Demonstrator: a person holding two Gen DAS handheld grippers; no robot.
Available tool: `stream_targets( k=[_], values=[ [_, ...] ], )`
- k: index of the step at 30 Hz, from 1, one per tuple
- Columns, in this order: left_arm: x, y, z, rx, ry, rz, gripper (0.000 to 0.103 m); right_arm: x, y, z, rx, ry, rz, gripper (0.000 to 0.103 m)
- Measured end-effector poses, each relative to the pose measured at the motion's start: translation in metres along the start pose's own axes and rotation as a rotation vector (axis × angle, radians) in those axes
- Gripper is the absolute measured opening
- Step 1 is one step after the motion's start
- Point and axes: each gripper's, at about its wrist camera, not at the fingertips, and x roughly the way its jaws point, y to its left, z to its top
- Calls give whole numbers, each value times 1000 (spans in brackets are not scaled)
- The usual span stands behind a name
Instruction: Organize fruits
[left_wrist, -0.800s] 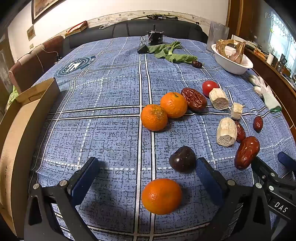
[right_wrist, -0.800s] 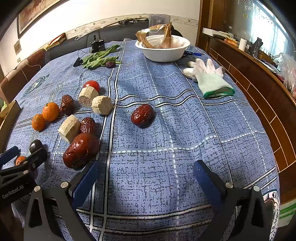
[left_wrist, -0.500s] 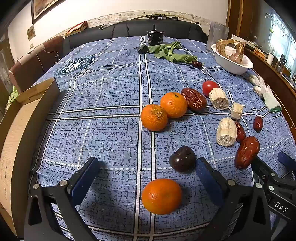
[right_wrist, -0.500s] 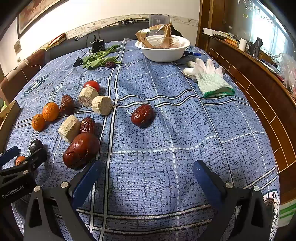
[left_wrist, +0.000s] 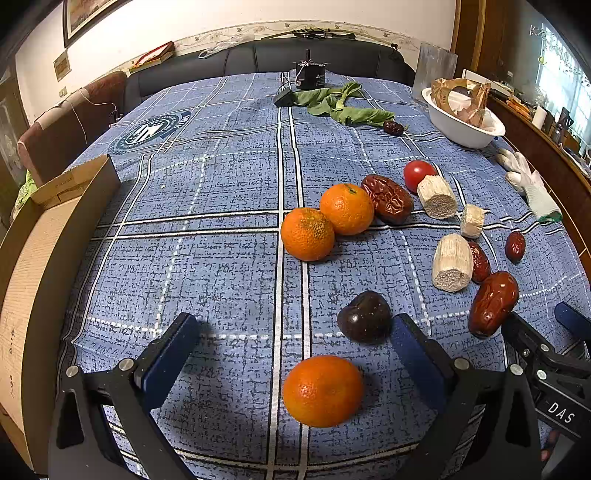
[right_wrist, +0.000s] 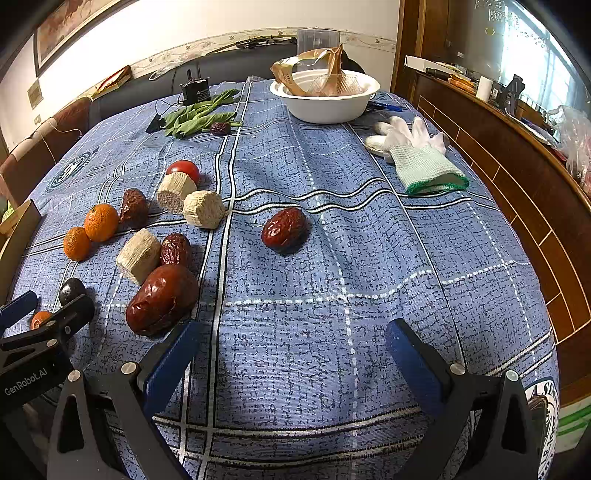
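My left gripper (left_wrist: 295, 332) is open above the blue cloth, and a tangerine (left_wrist: 322, 390) lies on the cloth between its blue fingers, untouched. A dark plum (left_wrist: 365, 316) sits just beside the right finger. Two more tangerines (left_wrist: 327, 219) rest further back next to a wrinkled red date (left_wrist: 388, 198) and a tomato (left_wrist: 416, 173). My right gripper (right_wrist: 293, 341) hangs open over bare cloth. A large red date (right_wrist: 160, 299) lies by its left finger, and a lone date (right_wrist: 284, 229) lies ahead of it. Pale cane pieces (right_wrist: 170, 218) are scattered among the dates.
A cardboard box (left_wrist: 40, 258) stands at the left table edge. A white bowl (right_wrist: 325, 99) holding a paper bag sits at the back right, with white gloves (right_wrist: 417, 158) near it. Green leaves (right_wrist: 199, 116) and a small black device (right_wrist: 195, 92) lie at the far end.
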Motion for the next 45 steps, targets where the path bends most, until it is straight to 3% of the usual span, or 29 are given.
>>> stream_targets(
  k=[14,17,21,24,26,29,36,45],
  values=[
    [-2,4,-1,114,60,-86,103,-2,5,-2,23,67,-8,102],
    [-9,12,-4,91,68,-125,103,-2,5,-2,32,61,-19,102],
    [-36,24,-11,74,-10,-170,103,-1,6,-1,44,51,-29,103],
    [-55,33,-16,55,-59,-144,103,-2,7,-1,47,37,-32,103],
    [-63,39,-18,42,-68,-128,100,-8,6,-1,75,9,-16,102],
    [-69,42,-20,50,-72,-106,80,-28,6,-2,106,-61,18,102],
    [-96,50,-20,33,-164,-59,80,-79,11,-7,140,-234,6,102],
    [-112,51,-23,36,-194,-59,80,-95,20,-16,120,-256,36,102]
  ],
)
